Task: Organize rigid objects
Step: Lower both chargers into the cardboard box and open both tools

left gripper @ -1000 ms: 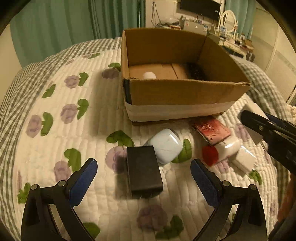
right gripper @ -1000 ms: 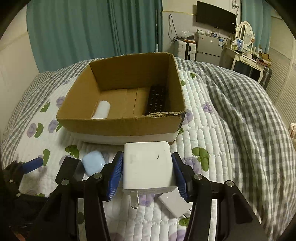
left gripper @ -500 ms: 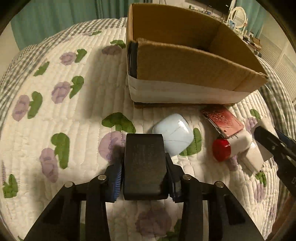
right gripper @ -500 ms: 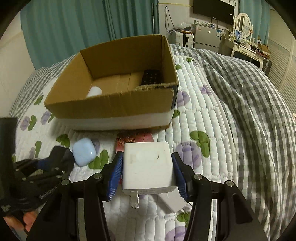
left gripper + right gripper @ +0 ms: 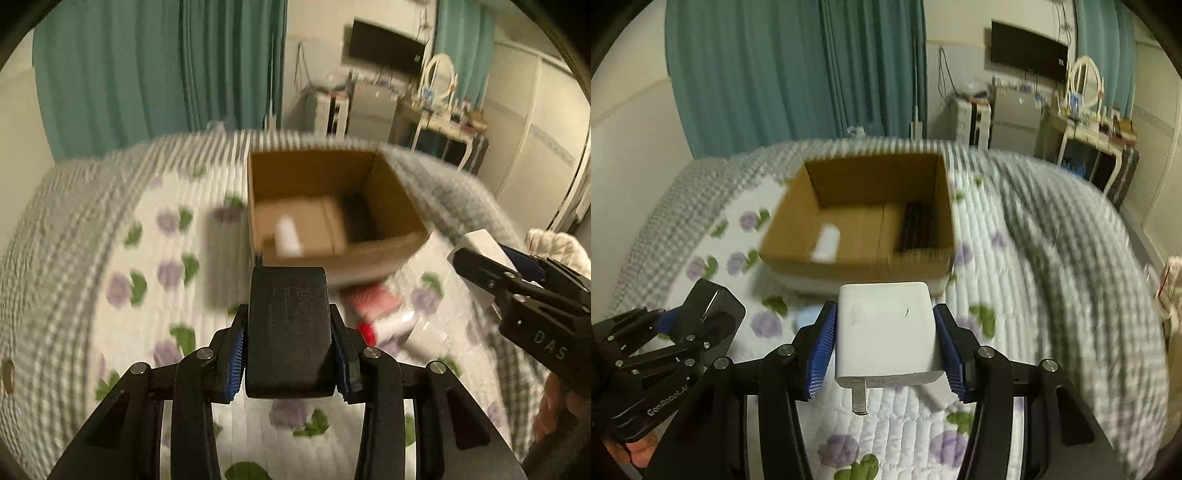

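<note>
My left gripper [image 5: 288,350] is shut on a black rectangular box [image 5: 288,325] and holds it above the bed, in front of the open cardboard box [image 5: 380,254]. My right gripper [image 5: 886,347] is shut on a white plug adapter [image 5: 884,332], also held in the air before the cardboard box [image 5: 849,264]. Inside the box lie a white cylinder [image 5: 827,243] and a black remote [image 5: 919,225]. The right gripper with the adapter shows at the right of the left wrist view [image 5: 480,243]. The left gripper shows at the left of the right wrist view [image 5: 683,325].
On the quilted bed [image 5: 122,280] in front of the box lie a red flat item [image 5: 373,299], a red-capped white bottle [image 5: 388,326] and a white block [image 5: 428,338]. A light blue case [image 5: 807,315] peeks out behind the adapter. Furniture and teal curtains stand behind the bed.
My left gripper closed on the black box and lifted it off the bed. My right gripper rose with the adapter. Both views now look down into the box from higher up.
</note>
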{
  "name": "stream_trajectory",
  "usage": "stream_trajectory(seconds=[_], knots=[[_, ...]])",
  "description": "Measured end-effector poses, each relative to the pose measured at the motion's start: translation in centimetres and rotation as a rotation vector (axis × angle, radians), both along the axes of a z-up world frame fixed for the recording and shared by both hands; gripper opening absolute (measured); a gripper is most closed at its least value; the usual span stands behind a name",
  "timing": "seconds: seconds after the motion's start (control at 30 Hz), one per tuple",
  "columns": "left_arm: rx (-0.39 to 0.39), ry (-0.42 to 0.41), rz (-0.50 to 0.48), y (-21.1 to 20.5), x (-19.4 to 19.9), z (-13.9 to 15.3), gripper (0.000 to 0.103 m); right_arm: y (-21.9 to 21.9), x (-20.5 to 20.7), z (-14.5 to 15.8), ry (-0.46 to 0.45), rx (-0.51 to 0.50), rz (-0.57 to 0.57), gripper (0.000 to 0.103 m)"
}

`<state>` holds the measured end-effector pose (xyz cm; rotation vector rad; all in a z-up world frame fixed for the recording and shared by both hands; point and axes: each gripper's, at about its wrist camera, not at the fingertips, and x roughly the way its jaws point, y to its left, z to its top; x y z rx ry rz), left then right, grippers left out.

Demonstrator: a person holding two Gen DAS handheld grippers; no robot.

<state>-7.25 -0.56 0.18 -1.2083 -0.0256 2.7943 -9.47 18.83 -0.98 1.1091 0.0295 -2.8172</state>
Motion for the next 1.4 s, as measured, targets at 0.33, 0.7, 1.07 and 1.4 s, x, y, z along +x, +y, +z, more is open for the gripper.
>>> stream_trajectory(seconds=[0.33,0.7,1.07,1.4], knots=[[-0.027,0.151,-0.038,1.6,-6.9,6.0,0.04,1.4,-5.9,8.0,0.136,-0.02,0.034,0.052],[-0.005,0.034,-0.036,3.0,-18.0,-2.1,0.04,1.2,-17.7,1.8,0.046,0.021,0.063,0.052],[-0.023,-0.024,-0.093,4.0,-20.3,-6.6,0.04,1.1,-22.9,-3.4,-0.003,-0.035,0.105,0.052],[-0.001,0.024,-0.092,4.0,-14.6,-1.7,0.06,4.2,-17.5,2.3,0.04,-0.039,0.044,0.065]])
